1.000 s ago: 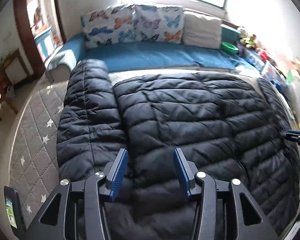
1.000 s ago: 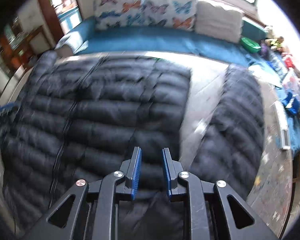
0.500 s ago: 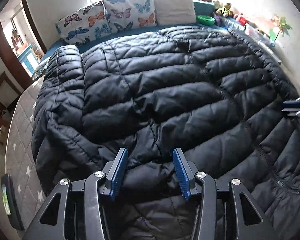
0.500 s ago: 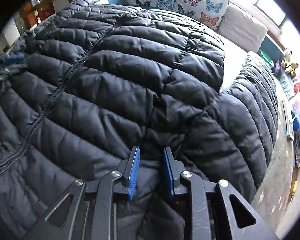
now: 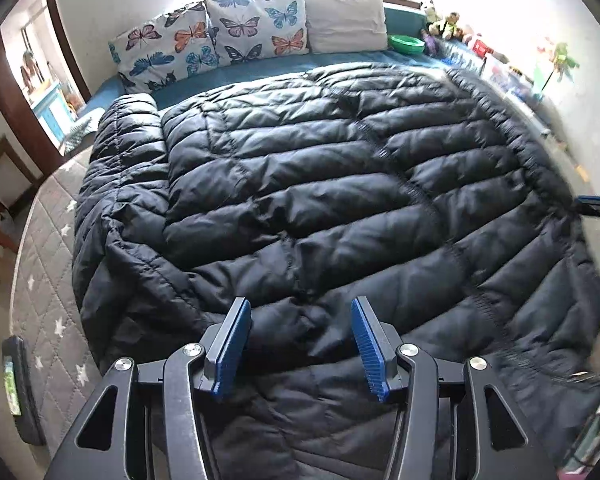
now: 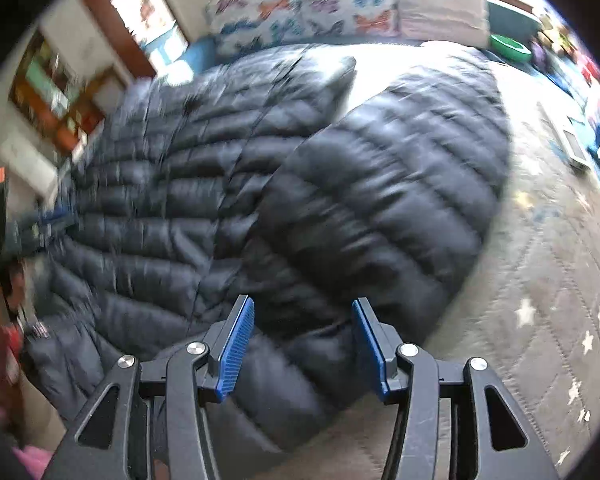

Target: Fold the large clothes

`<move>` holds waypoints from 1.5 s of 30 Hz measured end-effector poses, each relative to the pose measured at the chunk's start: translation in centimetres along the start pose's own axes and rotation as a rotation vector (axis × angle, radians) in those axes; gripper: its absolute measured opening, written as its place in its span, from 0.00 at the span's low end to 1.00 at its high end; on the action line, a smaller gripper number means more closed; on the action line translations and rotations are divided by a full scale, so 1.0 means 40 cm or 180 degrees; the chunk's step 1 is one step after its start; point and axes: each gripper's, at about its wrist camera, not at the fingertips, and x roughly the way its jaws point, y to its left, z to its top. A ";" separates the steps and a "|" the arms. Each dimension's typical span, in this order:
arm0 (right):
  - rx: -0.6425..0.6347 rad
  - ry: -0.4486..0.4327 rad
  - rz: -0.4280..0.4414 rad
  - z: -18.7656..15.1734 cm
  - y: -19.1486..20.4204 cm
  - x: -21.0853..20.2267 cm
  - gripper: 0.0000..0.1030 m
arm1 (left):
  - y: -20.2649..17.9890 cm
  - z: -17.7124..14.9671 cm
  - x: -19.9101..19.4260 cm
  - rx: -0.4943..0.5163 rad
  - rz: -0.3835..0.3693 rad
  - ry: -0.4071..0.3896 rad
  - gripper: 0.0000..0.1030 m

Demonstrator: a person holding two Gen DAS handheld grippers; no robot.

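A large black puffer jacket (image 5: 320,184) lies spread flat on a quilted mat, with one sleeve (image 5: 120,168) along its left side. My left gripper (image 5: 300,344) hovers over the near hem. Its jaws are opening a little, with fabric beneath them and not pinched. At the far right edge of the left wrist view my right gripper (image 5: 598,206) shows beside the jacket's side. The right wrist view is blurred. In it the right gripper (image 6: 302,344) is over the jacket (image 6: 204,200) where the other sleeve (image 6: 400,184) joins it. Its jaws are opening and grip nothing.
Butterfly pillows (image 5: 208,48) and a plain pillow (image 5: 344,22) line a blue bench at the back, with a green bowl (image 5: 407,43) and toys (image 5: 444,24) at the right. The grey star-quilted mat (image 5: 48,272) carries a dark flat device (image 5: 20,388). A doorway (image 5: 40,80) is at the left.
The right jaws have spread from nearly shut to wide, and that view has swung right towards the sleeve and mat. The left gripper has come in closer over the jacket.
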 end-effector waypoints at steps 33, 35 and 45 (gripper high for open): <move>0.1537 -0.0897 0.0732 0.234 -0.467 0.105 0.15 | 0.011 -0.046 -0.064 -0.0509 -0.0139 0.0070 0.76; 0.1455 -0.1000 0.0684 0.246 -0.444 0.064 0.13 | 0.015 -0.044 -0.078 -0.0509 -0.0146 0.0018 0.76; 0.0147 -0.1602 0.0292 0.285 -0.076 -0.210 0.11 | 0.049 -0.093 -0.169 -0.0491 -0.0233 -0.0272 0.76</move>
